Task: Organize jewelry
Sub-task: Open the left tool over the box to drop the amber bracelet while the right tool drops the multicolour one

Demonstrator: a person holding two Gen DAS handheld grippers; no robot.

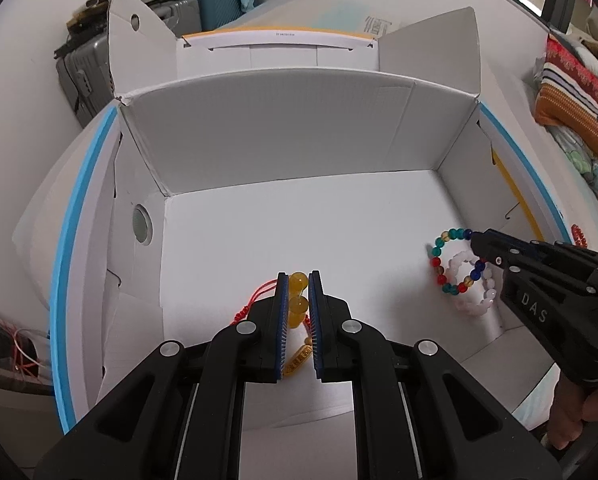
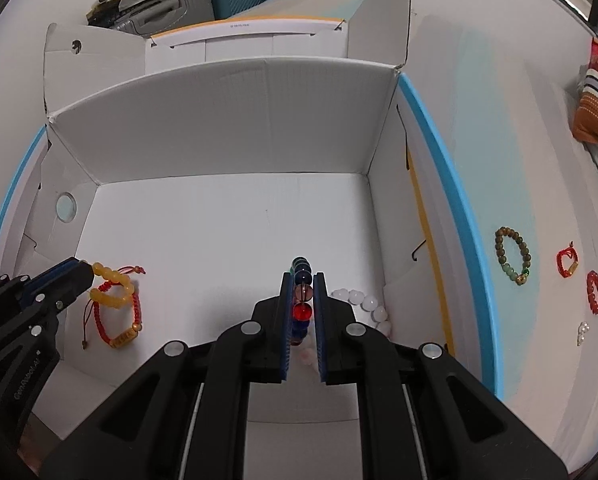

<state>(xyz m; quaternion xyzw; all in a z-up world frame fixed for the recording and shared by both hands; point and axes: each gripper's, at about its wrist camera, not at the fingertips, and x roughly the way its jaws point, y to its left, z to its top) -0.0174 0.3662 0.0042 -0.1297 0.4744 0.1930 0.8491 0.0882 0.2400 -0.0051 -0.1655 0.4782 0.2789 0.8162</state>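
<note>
The left tool [image 1: 297, 308] is closed on the yellow beads [image 1: 299, 282] of a bracelet [image 2: 115, 300] with a red cord, whose cord and gold charm hang below the pinch and, by the right wrist view, rest on or just above the floor of the box [image 1: 283, 140]. The right tool [image 2: 302, 308] is closed on a multicolour bracelet [image 1: 457, 262], a run of blue, clear and red beads being pinched between its pads, while the rest of the loop hangs out to the side. Just beside it a white bracelet [image 2: 365, 304] lies on the box floor near the right wall. Both tools are pointed steeply down inside the open white box, well apart from each other. The step in hand is judged to be the placing of two bracelets into the box at once. The next move is judged to call for each tool to be lowered until its piece rests on the floor, then opened and drawn back upward so that no cord or bead is caught. Outside the box, on the surface [image 2: 499, 160] to the right, a green bracelet [image 2: 513, 256], a red bracelet [image 2: 595, 292], a small red-cord piece [image 2: 567, 264] and a small pale piece [image 2: 582, 332] are yet to be gathered.
</note>
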